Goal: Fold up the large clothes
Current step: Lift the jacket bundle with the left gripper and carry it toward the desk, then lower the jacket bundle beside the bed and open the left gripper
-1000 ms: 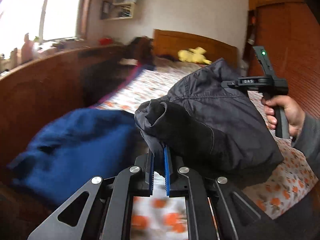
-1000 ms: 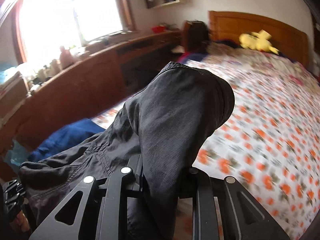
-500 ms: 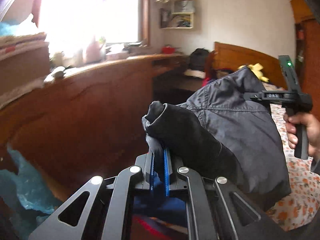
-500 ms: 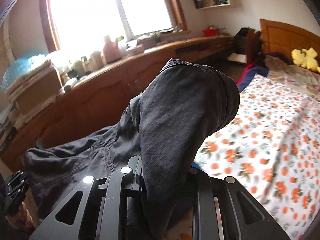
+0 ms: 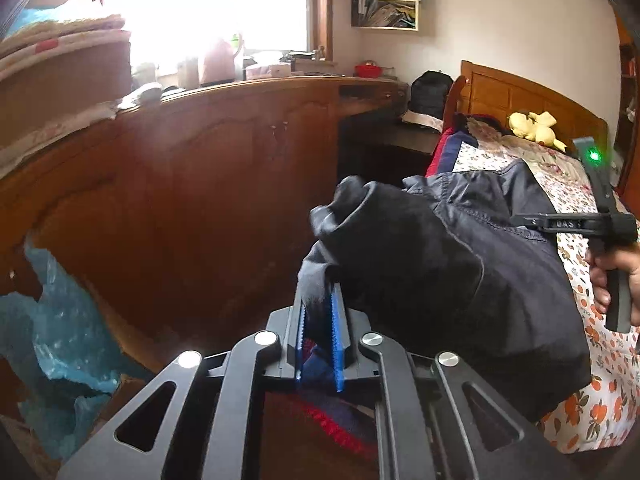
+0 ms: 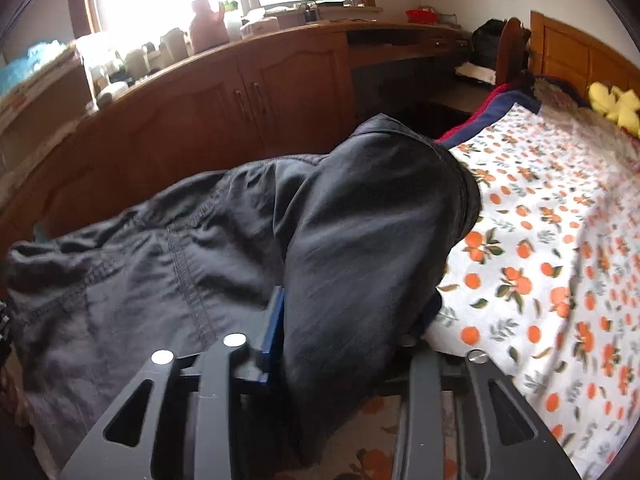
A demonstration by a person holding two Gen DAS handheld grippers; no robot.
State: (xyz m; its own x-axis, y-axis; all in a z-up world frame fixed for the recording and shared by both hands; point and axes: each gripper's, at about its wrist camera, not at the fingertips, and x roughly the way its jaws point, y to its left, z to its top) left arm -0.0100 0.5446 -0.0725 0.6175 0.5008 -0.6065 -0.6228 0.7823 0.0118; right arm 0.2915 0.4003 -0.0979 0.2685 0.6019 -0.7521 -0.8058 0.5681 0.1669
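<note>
1. Garment position: the dark jacket [image 5: 460, 276] hangs between both of your grippers, above the near edge of the bed [image 6: 540, 240].
2. Left gripper [image 5: 319, 320]: fingers narrow and opening, a fold of fabric between the blue pads.
3. Right gripper [image 6: 344, 340]: fingers opening around a thick fold.
4. Hidden: the cloth covers your right gripper's far finger; pad contact cannot be confirmed.
</note>
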